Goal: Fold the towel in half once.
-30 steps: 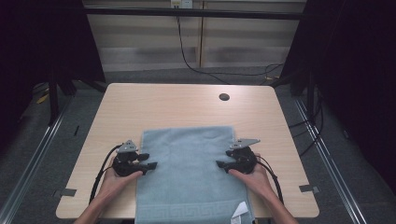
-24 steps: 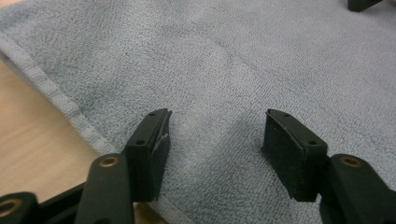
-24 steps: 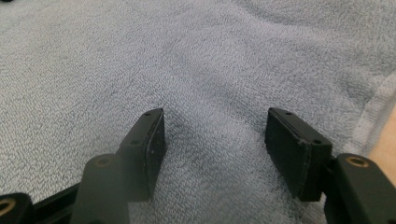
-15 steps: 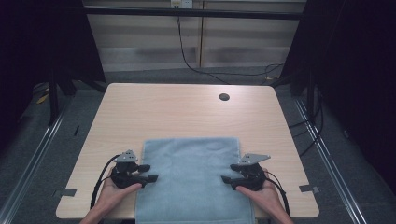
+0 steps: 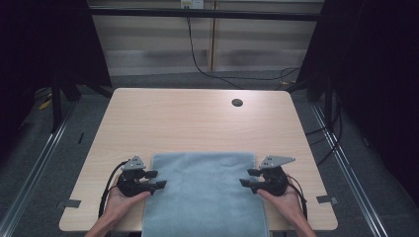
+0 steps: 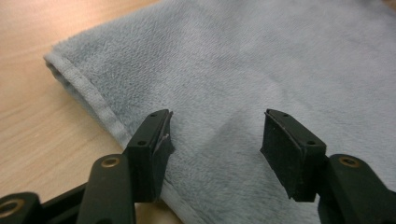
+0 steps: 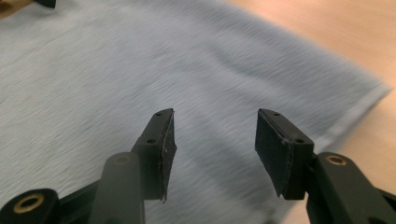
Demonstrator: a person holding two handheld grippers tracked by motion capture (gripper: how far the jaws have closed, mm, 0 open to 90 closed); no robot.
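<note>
Towel (image 5: 205, 195) is lying folded at the table's (image 5: 197, 123) near edge, hanging over it, long axis running toward the person. Left gripper (image 5: 159, 179) is hovering at its left hem, jaws apart, nothing pinched. Right gripper (image 5: 248, 177) is mirroring it at the right hem; jaws have just been closing partway, gap empty. Both equally near. Far wood bare apart from a grommet hole (image 5: 237, 102); dark curtains and cables are sitting beyond.
</note>
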